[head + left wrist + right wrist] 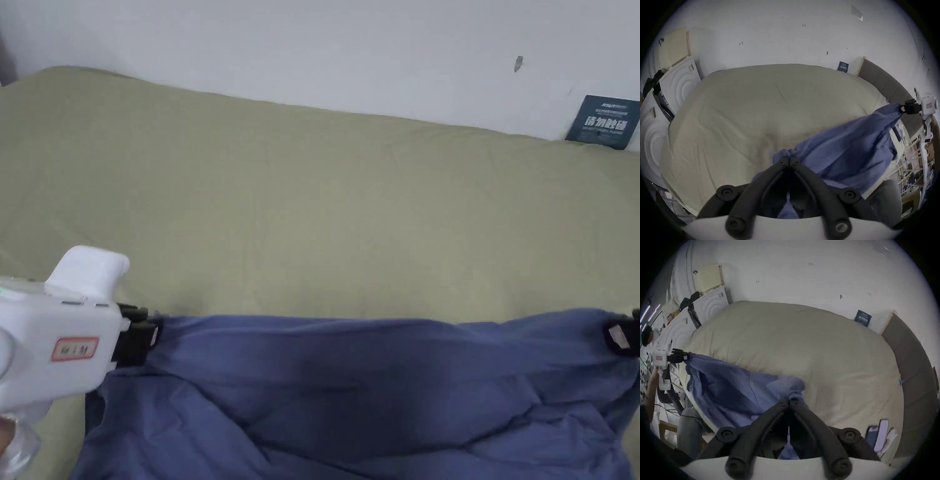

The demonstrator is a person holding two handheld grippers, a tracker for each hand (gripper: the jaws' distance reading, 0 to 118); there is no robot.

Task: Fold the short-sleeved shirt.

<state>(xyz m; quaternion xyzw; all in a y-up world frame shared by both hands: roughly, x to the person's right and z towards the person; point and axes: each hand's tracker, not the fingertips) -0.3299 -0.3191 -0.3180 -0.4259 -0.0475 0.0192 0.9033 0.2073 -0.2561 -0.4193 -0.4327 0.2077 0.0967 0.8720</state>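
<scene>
— Holding what, item one?
— I am pinching the blue shirt point(375, 387) by its top edge: left tool point(145, 337) clamped on one corner, right tool point(789, 402) clamped on the other.
— Location?
— It is hanging stretched between them over the bed point(312, 206).

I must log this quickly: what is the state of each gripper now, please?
Left gripper: closed, holding one end of the blue shirt.
Right gripper: closed, holding the other end of the shirt, which hangs stretched between them over the bed.
</scene>
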